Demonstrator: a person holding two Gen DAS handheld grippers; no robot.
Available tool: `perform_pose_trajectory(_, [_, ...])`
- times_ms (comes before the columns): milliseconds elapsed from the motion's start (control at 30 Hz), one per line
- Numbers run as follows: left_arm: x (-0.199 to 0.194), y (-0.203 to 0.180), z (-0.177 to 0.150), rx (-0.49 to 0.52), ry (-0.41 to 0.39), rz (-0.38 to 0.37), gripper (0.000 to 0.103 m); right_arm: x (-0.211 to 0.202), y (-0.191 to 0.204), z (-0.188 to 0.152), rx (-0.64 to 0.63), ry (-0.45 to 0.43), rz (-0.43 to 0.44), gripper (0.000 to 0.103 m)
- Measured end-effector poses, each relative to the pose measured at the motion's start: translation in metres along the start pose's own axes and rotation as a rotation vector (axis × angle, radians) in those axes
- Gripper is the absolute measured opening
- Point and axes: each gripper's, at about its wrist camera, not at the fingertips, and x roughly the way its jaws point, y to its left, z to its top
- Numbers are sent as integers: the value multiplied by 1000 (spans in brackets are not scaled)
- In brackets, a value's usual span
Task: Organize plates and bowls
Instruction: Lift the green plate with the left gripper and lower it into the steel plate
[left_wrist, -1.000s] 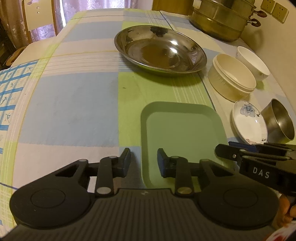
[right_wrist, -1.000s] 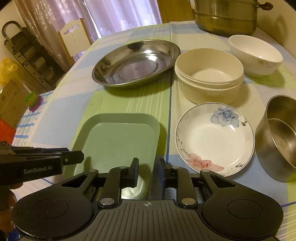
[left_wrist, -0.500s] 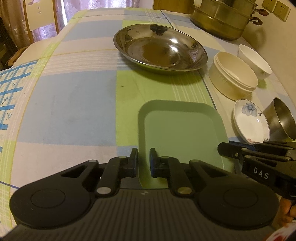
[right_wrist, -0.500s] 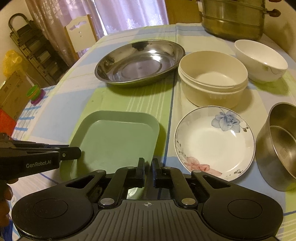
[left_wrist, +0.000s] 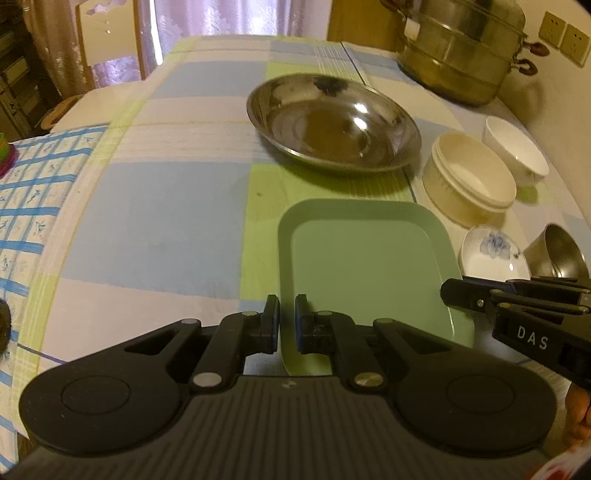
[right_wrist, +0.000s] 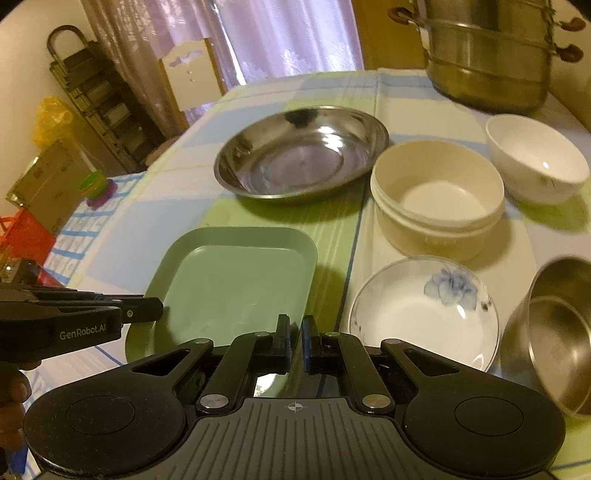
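A green rectangular tray (left_wrist: 365, 266) (right_wrist: 232, 280) lies on the tablecloth. My left gripper (left_wrist: 287, 325) is shut on its near left rim. My right gripper (right_wrist: 295, 341) is shut on its near right rim. Beyond it sits a wide steel dish (left_wrist: 332, 122) (right_wrist: 299, 153). To the right are a cream bowl (left_wrist: 467, 181) (right_wrist: 437, 197), a white bowl (left_wrist: 515, 149) (right_wrist: 535, 157), a flower-pattern saucer (left_wrist: 491, 254) (right_wrist: 424, 310) and a steel bowl (left_wrist: 559, 253) (right_wrist: 557, 332).
A large brass steamer pot (left_wrist: 461, 51) (right_wrist: 487, 55) stands at the back right by the wall. A chair back (left_wrist: 107, 44) stands beyond the table's far left. A rack (right_wrist: 96, 96) and boxes are off the left edge.
Both grippers have closed from open onto the tray's near rim. Both views have shifted upward, and the tray's near edge looks slightly raised.
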Motion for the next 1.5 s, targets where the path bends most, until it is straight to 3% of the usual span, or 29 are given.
perform_pose_trajectory(433, [-25,-34,14,-64,-90,62,8,-24,-21,29,-85,-46,61,6])
perform_pose_trajectory(733, [-21,-44,38,-69,-122,49,8,-28,-31,52,-96,-78,57,6])
perform_pose_trajectory(1133, [16,-21,106,25,-129,-19,8,10,-28,104,-11,-106,-34,6])
perform_pose_trajectory(1500, [69,2,154,91,-81,-76,6,63,-30,140,70,-82,-118,6])
